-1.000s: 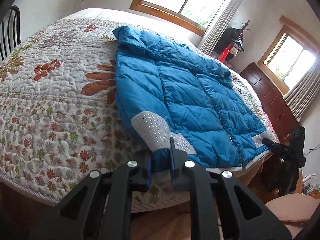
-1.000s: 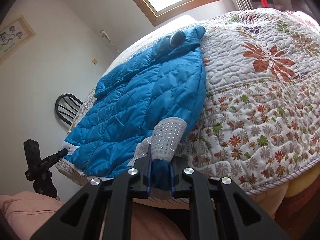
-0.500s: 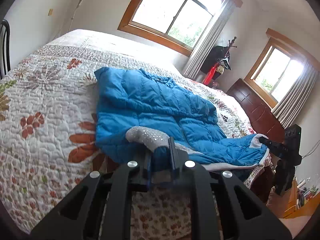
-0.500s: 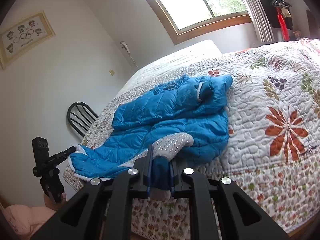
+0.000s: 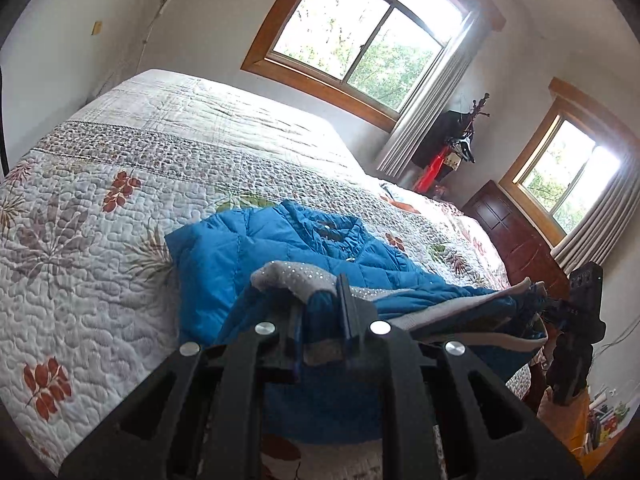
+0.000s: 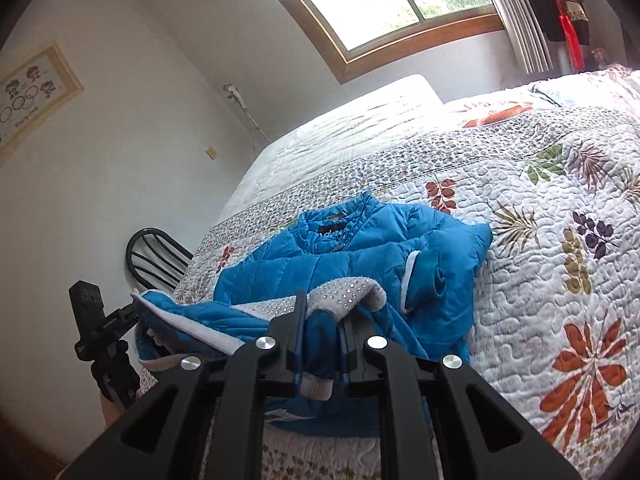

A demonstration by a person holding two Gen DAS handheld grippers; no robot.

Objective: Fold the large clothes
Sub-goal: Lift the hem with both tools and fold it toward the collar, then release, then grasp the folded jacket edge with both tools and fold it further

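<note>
Quilted bed (image 5: pixel 120 208) stretches ahead of both grippers; left gripper (image 5: pixel 323 320) and right gripper (image 6: pixel 323 332) each pinch the blue jacket's (image 6: pixel 360 248) hem, lifted between them.

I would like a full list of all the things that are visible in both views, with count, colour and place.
jacket: one, blue with grey sparkly cuffs, on the quilt, near end lifted
quilt: one, white with leaf print, covering the bed
windows: two, wooden frames, far walls
curtains: grey-white, beside the windows
coat stand: one, dark and red clothes, in the corner
dresser: one, dark brown, under the smaller window
chair: one, black, beside the bed
picture: one, pale frame, on the wall
left tool: black, shut on the jacket's edge
right tool: black, shut on the jacket's edge
</note>
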